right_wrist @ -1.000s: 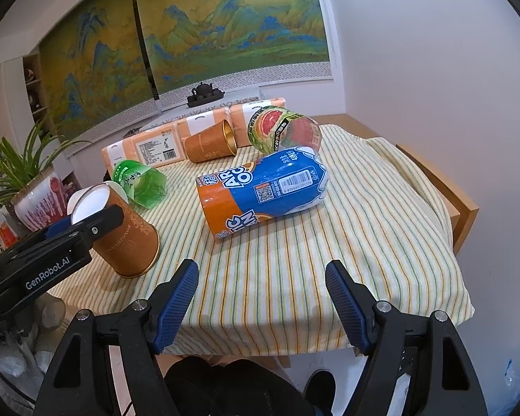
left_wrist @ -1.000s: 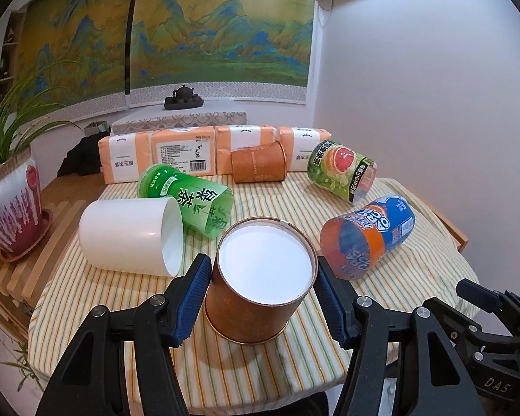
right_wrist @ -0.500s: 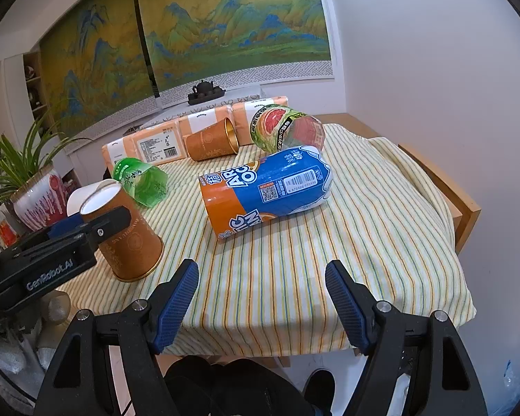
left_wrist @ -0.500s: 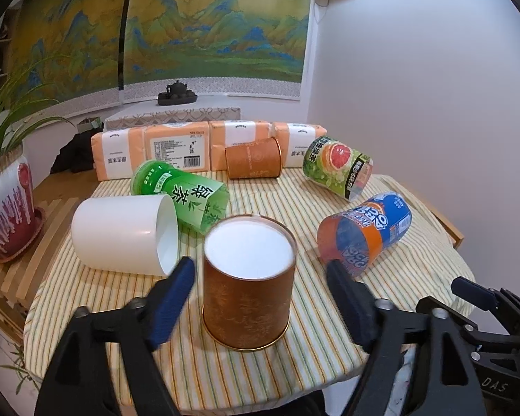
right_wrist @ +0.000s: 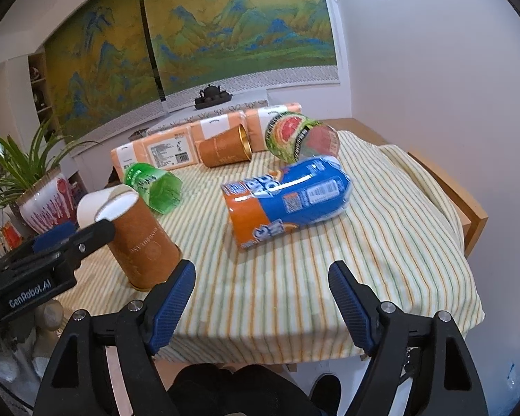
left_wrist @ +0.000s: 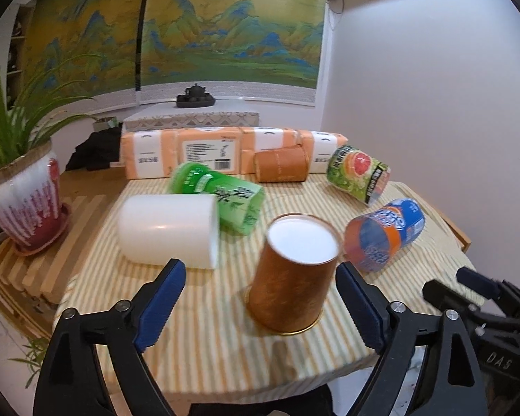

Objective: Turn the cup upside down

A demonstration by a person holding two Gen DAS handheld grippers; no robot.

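A brown paper cup stands upside down on the striped tablecloth, white base up and gold rim on the cloth. It also shows in the right wrist view. My left gripper is open and empty, just in front of the cup, with the cup nearer its right finger. My right gripper is open and empty near the table's front edge, right of that cup. Its black body shows in the left wrist view.
Lying on their sides on the striped tablecloth are a white cup, a green cup, a blue and orange cup, a grapefruit-print cup and another brown cup. Orange tissue packs line the back. A potted plant stands at the left.
My left gripper has opened, let go of the brown cup and drawn back and left. The cup stays upside down on the cloth. The right gripper has barely moved.
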